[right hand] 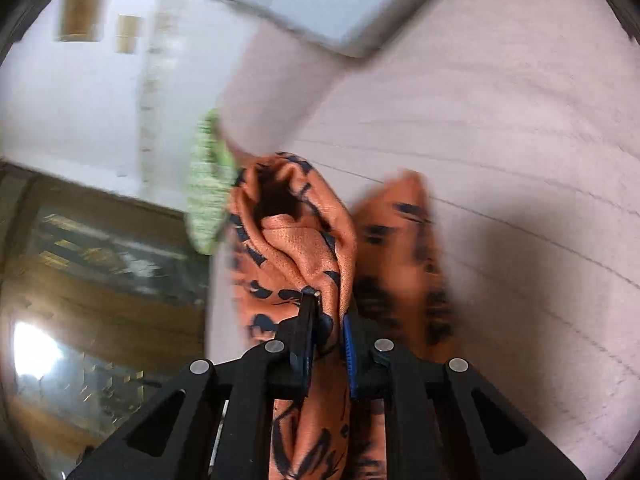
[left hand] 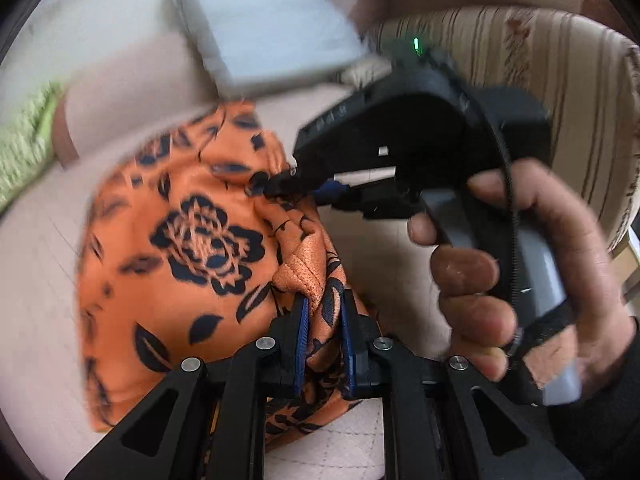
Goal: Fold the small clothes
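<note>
Lying beside the orange garment (left hand: 180, 248): green cloth (left hand: 24, 148), grey pillow (left hand: 272, 28)

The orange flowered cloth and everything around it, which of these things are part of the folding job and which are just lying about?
Part of the job:
- orange flowered cloth
- left hand-held gripper, shut on the cloth
- right hand-held gripper, shut on the cloth

Just lying about:
- green knitted item
- pale grey pillow
- striped cushion
- pinkish quilted cover, the work surface
</note>
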